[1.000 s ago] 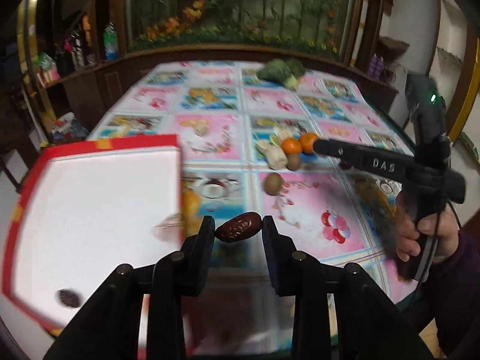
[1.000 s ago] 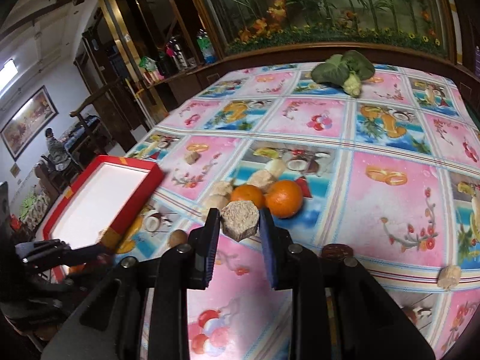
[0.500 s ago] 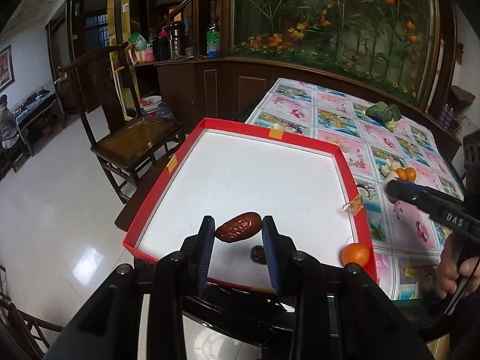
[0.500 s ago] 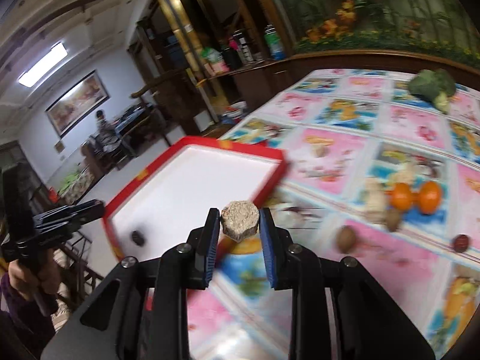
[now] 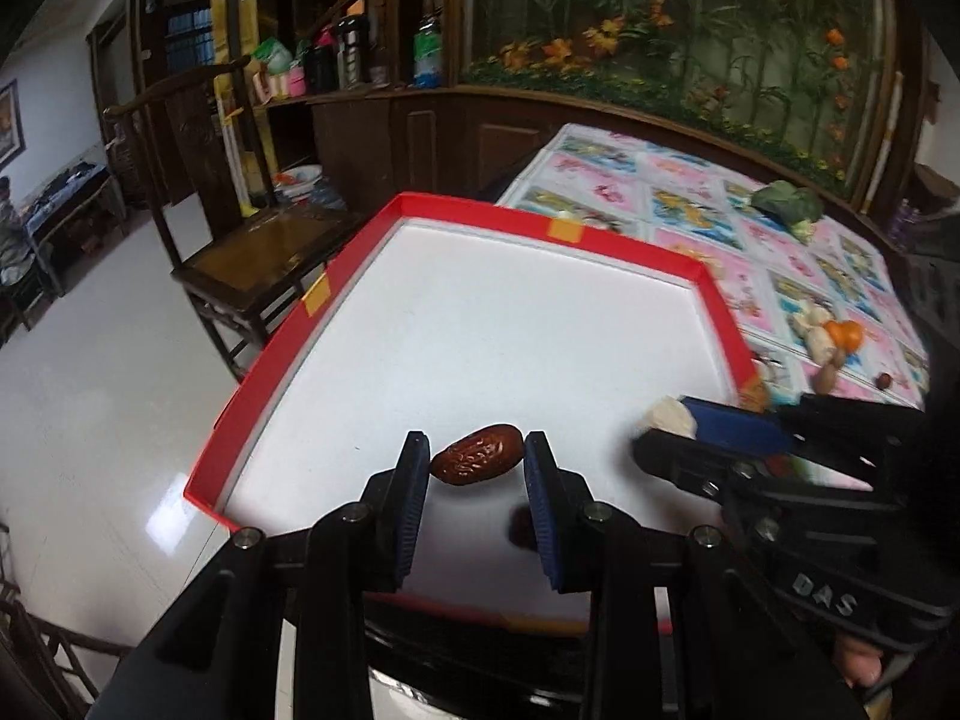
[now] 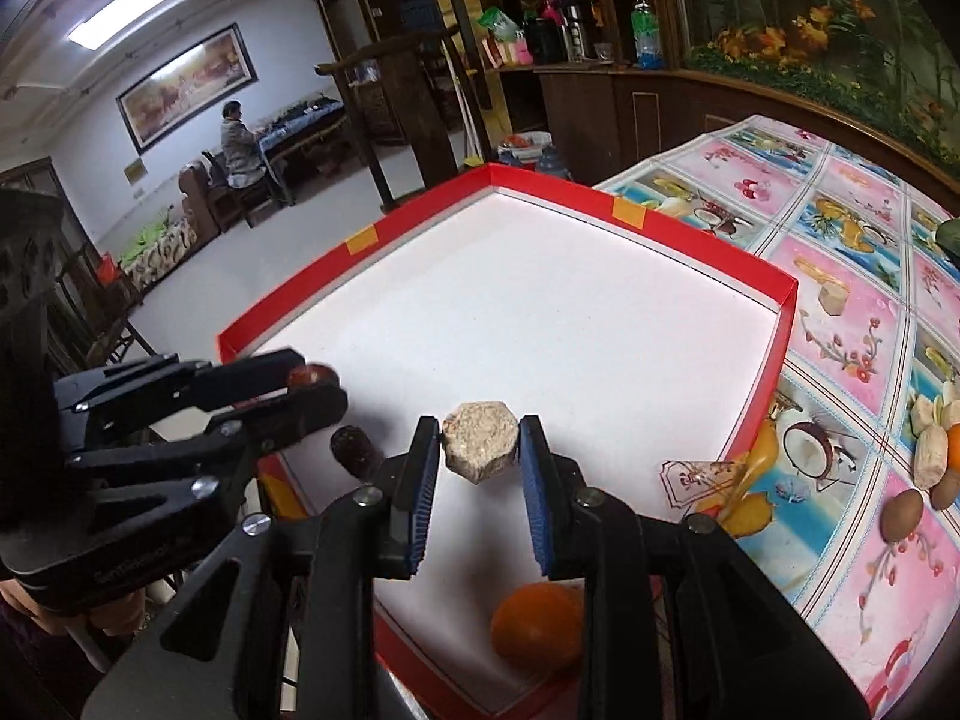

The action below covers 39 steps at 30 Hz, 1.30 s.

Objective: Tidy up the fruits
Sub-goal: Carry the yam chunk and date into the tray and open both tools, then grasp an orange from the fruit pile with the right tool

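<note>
My left gripper point(image 5: 477, 459) is shut on a dark red date point(image 5: 477, 461), held over the near part of the red-rimmed white tray point(image 5: 540, 228). My right gripper point(image 6: 480, 447) is shut on a beige hexagonal piece point(image 6: 479, 441), also over the tray point(image 6: 624, 210). In the right wrist view the left gripper point(image 6: 312, 381) comes in from the left with the date point(image 6: 312, 375) at its tip. Another dark date point(image 6: 354, 450) lies on the tray floor, and an orange point(image 6: 537, 624) lies in the tray's near part under my right fingers.
On the fruit-print tablecloth point(image 6: 840, 312) to the right lie pale pieces point(image 6: 930, 456), a brown fruit point(image 6: 900, 515) and an orange point(image 5: 843, 336). A green vegetable point(image 5: 786, 204) sits far back. A wooden chair point(image 5: 252, 252) stands left of the tray. A seated person point(image 6: 237, 141) is far off.
Both grippers swung left from over the tablecloth to above the tray, each still holding its piece. The right gripper now sits close beside the left one.
</note>
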Motion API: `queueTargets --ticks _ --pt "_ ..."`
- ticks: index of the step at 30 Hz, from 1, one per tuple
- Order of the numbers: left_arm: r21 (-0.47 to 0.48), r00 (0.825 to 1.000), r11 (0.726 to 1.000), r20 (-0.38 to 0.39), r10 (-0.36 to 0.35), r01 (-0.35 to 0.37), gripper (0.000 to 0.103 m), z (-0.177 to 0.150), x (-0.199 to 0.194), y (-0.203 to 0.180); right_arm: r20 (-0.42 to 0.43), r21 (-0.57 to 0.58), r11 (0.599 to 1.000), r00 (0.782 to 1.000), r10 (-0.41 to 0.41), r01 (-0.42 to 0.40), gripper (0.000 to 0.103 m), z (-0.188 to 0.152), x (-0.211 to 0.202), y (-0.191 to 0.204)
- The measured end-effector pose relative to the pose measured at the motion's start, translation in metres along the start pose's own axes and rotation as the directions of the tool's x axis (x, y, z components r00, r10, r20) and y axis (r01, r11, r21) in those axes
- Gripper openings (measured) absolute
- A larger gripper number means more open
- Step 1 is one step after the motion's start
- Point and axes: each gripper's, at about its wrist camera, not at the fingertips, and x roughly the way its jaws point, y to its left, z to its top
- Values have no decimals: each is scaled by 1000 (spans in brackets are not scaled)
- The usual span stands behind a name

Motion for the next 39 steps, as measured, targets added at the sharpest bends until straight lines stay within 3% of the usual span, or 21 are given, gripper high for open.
queueTargets --ticks 9,11,12,13,14,19,25,28,35,39 --pt "1 997 999 -64 43 -43 32 -3 18 2 -121 45 997 991 -61 67 29 4 18 -2" --pt "-2 996 998 -72 56 -56 40 -2 17 2 -140 56 997 989 -52 61 31 3 20 -3" --pt "-15 995 998 -76 59 -60 45 -3 14 3 -142 55 997 988 -53 61 33 3 19 -3" --pt "-22 995 998 -75 60 -61 53 -3 13 4 -150 55 996 987 -55 64 43 2 18 -4" --pt "-30 996 997 -67 62 -64 55 -4 8 4 -150 54 996 987 -58 66 51 2 15 -6" --pt "6 997 997 -22 73 -73 56 -2 -8 -11 -8 57 998 1000 -26 26 53 1 -24 -24" --pt "118 1000 993 28 6 -9 64 0 -29 -58 133 138 988 988 -84 65 60 -13 -78 -83" --pt "166 999 986 27 -38 33 65 2 -34 -82 144 209 972 980 -139 107 60 -21 -98 -122" --pt "252 994 962 -5 -105 103 65 7 -33 -132 161 425 882 942 -294 203 60 -25 -140 -222" --pt "301 987 941 -40 -153 158 65 9 -29 -164 149 528 837 956 -255 141 60 -26 -144 -271"
